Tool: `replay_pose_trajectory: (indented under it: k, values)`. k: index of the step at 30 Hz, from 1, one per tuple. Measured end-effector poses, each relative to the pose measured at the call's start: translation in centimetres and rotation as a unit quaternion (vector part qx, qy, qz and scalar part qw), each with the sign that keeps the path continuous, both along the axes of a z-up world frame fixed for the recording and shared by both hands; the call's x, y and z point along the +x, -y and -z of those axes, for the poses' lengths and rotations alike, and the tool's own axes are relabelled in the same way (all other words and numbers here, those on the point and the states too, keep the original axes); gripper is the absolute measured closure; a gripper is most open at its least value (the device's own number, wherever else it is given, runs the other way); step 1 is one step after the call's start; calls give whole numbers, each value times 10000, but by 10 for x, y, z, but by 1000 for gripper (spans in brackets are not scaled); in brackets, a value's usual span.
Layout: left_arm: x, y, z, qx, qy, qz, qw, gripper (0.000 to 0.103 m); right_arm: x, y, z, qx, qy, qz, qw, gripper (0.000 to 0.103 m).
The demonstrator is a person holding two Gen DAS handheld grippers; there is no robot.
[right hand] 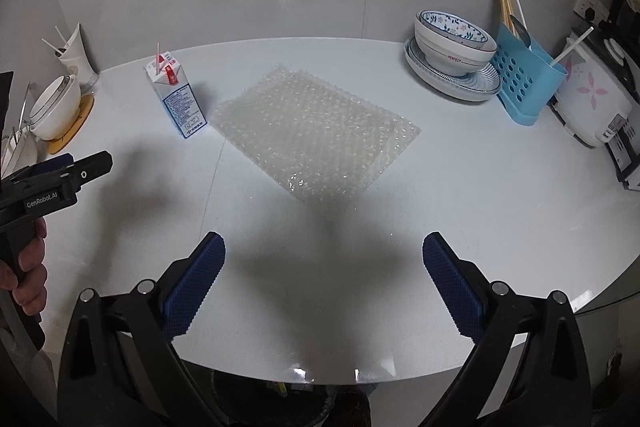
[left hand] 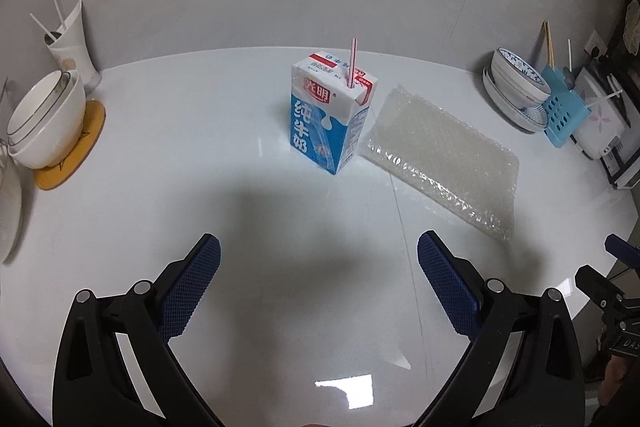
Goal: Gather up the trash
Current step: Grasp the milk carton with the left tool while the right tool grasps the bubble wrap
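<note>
— Left wrist view: my left tool (left hand: 319,263) is spread wide, empty, over the table (left hand: 180,167). The milk carton (left hand: 328,115) stands upright straight beyond it.

— And the right tool (right hand: 324,263)?

— Wide too, empty. Bubble wrap (right hand: 312,135) lies flat just beside the carton. Carton's probably light and crushable, so I'd pinch its flat sides; wrap's soft, so I'd take an edge.

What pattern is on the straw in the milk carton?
Red and white stripes on the straw in the milk carton; clearest in the left wrist view.
</note>
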State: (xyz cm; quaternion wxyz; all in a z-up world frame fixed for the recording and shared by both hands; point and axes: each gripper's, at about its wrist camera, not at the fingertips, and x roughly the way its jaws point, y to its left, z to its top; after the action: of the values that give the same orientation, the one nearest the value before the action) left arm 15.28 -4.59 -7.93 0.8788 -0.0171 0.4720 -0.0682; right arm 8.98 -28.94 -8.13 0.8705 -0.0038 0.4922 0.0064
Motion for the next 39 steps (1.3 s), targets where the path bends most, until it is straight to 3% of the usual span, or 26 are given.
replay_pose_trajectory:
  k: [14,25,28,30,31,34,37,39]
  values:
    - [89,16,43,-10,-26,-326,9995,6,93,-1,50,33,-723,-238,9971,8]
    - [131,23,63,2,100,-210,9997,6,153,-27,97,108,-1360,-647,9885,8]
    - [134,29,64,87,177,-107,9997,11,160,-32,112,185,-1638,-623,9844,8]
    - [138,30,64,46,178,-86,9998,20,161,-33,118,131,-1682,-571,9840,7]
    - [140,30,64,-2,161,-80,9998,29,162,-35,119,85,-1681,-528,9843,8]
    - [141,30,61,-49,204,-94,9997,30,164,-36,120,12,-1775,-382,9834,15]
    - [138,30,58,51,217,-72,9997,30,167,-33,117,-16,-1911,-239,9813,33]
    - [136,33,53,97,232,-59,9997,30,169,-27,114,5,-1949,-84,9808,59]
